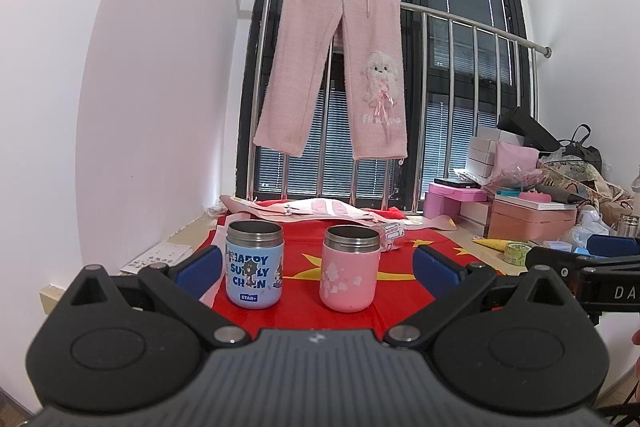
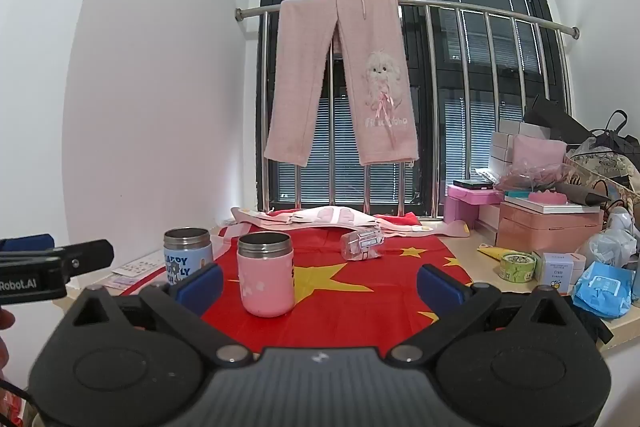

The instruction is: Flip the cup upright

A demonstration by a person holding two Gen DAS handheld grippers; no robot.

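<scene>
A blue cup [image 1: 254, 265] with cartoon print and a pink cup [image 1: 349, 269] stand upright side by side on a red flag cloth [image 1: 400, 269], steel rims up. Both show in the right wrist view too, the blue cup [image 2: 186, 253] behind and left of the pink cup [image 2: 266, 275]. My left gripper [image 1: 318, 271] is open and empty, held back from the cups. My right gripper [image 2: 320, 285] is open and empty, with the pink cup ahead near its left finger. The right gripper's body [image 1: 592, 267] shows at the left view's right edge.
A clear plastic bottle [image 2: 362, 245] lies on its side on the cloth behind the pink cup. Pink boxes [image 2: 548, 223], a tape roll [image 2: 518, 267], a blue wipes pack [image 2: 602, 289] and bags crowd the right side. A railing with pink trousers [image 2: 340, 79] stands behind. A white wall is at left.
</scene>
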